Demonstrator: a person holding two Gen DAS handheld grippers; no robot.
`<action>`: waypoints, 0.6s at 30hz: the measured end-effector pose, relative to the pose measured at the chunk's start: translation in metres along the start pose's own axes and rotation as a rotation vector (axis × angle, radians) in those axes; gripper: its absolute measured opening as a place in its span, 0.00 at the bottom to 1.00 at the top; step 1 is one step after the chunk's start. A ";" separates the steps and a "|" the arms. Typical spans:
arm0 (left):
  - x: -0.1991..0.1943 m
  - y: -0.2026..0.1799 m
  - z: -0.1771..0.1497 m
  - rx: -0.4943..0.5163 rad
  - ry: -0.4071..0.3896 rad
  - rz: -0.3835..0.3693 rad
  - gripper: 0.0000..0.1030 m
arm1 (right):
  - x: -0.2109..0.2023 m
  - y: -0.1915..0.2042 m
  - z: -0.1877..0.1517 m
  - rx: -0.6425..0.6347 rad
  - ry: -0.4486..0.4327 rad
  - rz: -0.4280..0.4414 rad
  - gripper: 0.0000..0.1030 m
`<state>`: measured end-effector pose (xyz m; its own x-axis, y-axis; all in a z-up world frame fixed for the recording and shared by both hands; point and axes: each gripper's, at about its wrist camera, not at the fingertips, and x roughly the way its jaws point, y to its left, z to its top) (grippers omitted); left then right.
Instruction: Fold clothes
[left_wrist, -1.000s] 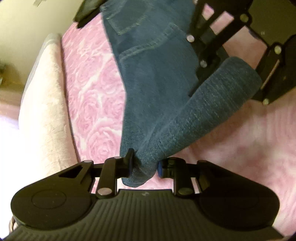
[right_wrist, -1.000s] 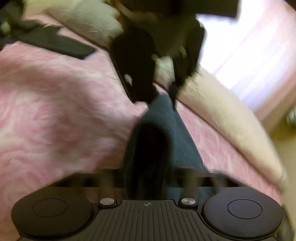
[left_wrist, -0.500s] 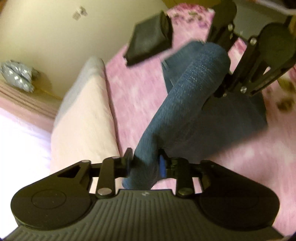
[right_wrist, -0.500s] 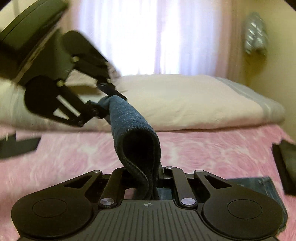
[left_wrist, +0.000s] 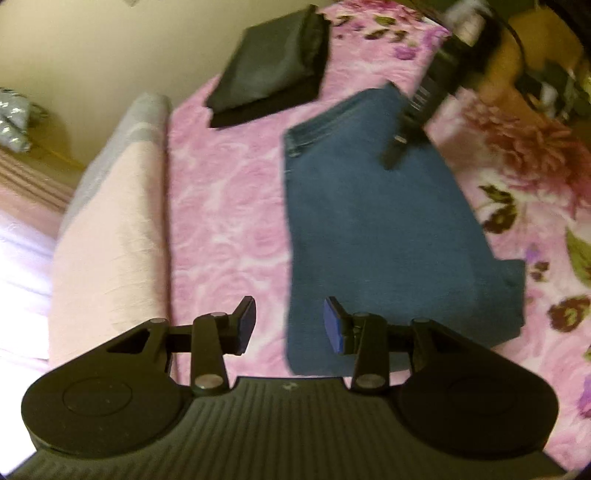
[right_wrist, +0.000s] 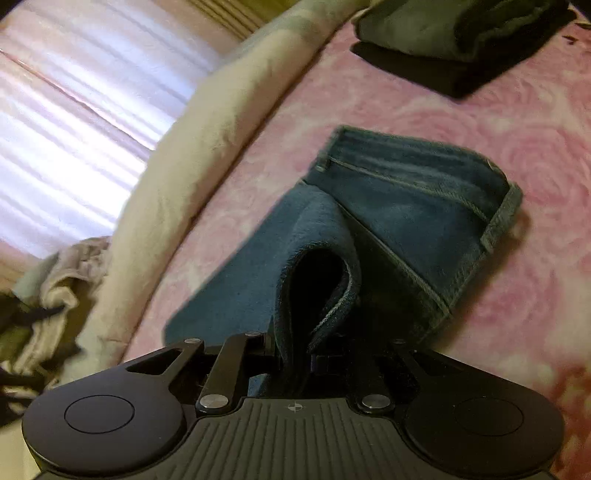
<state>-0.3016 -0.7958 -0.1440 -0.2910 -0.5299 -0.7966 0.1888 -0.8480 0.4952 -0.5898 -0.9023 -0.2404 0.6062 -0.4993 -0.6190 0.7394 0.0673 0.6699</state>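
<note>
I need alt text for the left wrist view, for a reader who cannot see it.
The open left gripper hovers above folded blue jeans lying on a pink floral blanket. A stack of dark folded clothes lies beyond them, and a pale pillow lies to the left.

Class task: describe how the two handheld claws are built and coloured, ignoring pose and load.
Both the left claw and right claw are matte black: a ribbed central body, two round side discs, silver pivot screws and a small crosshair mark. The left claw's pads are blue.
</note>
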 end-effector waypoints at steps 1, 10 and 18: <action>0.001 -0.003 0.004 0.003 0.003 -0.007 0.36 | -0.006 0.002 0.007 -0.003 -0.017 0.019 0.11; 0.020 -0.015 0.031 -0.038 0.014 -0.061 0.36 | 0.004 -0.061 0.039 0.138 0.031 0.026 0.11; 0.014 -0.023 0.012 -0.129 0.089 -0.076 0.36 | -0.001 -0.045 0.039 0.154 -0.006 0.018 0.12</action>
<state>-0.3208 -0.7833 -0.1624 -0.2258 -0.4566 -0.8605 0.2895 -0.8749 0.3883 -0.6351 -0.9383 -0.2539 0.6168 -0.5040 -0.6046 0.6747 -0.0570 0.7359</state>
